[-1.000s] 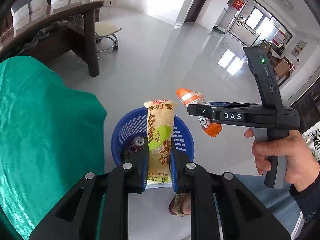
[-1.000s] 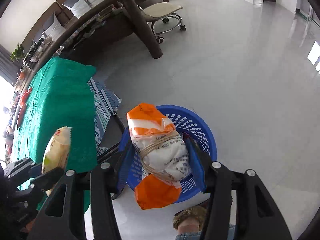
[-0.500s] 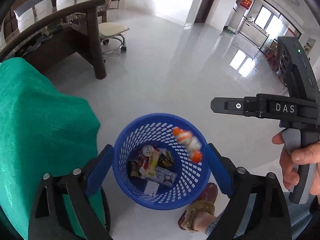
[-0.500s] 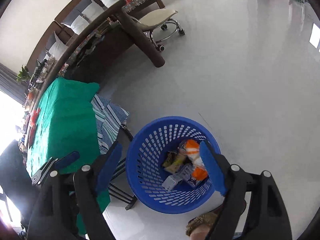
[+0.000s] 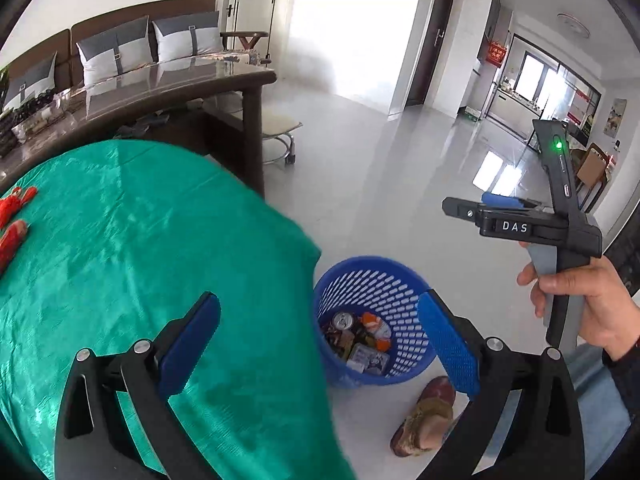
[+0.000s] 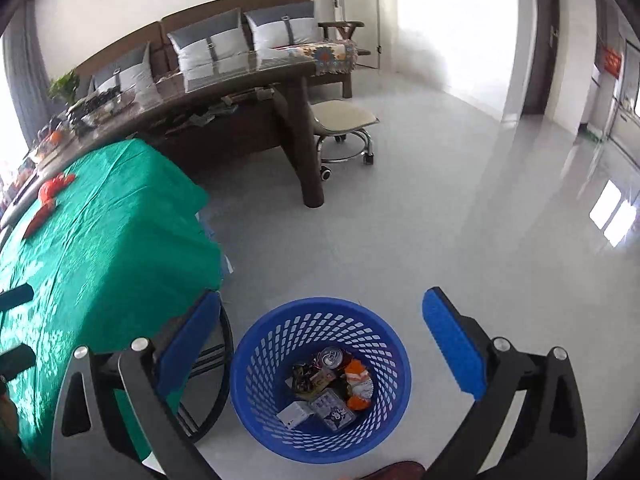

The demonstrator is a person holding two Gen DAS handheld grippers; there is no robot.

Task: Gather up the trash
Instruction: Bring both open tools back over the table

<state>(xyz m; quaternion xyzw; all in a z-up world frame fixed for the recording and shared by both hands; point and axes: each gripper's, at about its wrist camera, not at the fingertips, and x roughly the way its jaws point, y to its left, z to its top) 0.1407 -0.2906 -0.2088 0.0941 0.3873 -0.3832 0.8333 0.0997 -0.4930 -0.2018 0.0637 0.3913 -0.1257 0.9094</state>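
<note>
A blue mesh basket (image 5: 404,280) stands on the floor beside the green-covered table (image 5: 140,240); it also shows in the right wrist view (image 6: 264,364). It holds a can (image 6: 331,357), an orange and white wrapper (image 6: 358,380) and several other packets. My left gripper (image 5: 320,340) is open and empty, above the table edge and the basket. My right gripper (image 6: 320,340) is open and empty above the basket; it also shows in the left wrist view (image 5: 480,206), held in a hand. Red wrappers (image 5: 12,220) lie at the table's far left, also in the right wrist view (image 6: 50,192).
A dark wooden desk (image 6: 240,92) with a wheeled stool (image 6: 344,128) stands behind the table, and a sofa with cushions (image 6: 224,44) behind that. A slippered foot (image 5: 424,416) is beside the basket. Glossy floor (image 6: 440,220) stretches to the right.
Both grippers opened and dropped the yellow-green packet and the orange wrapper into the basket. Both then rose and tilted up, so the table and room now show.
</note>
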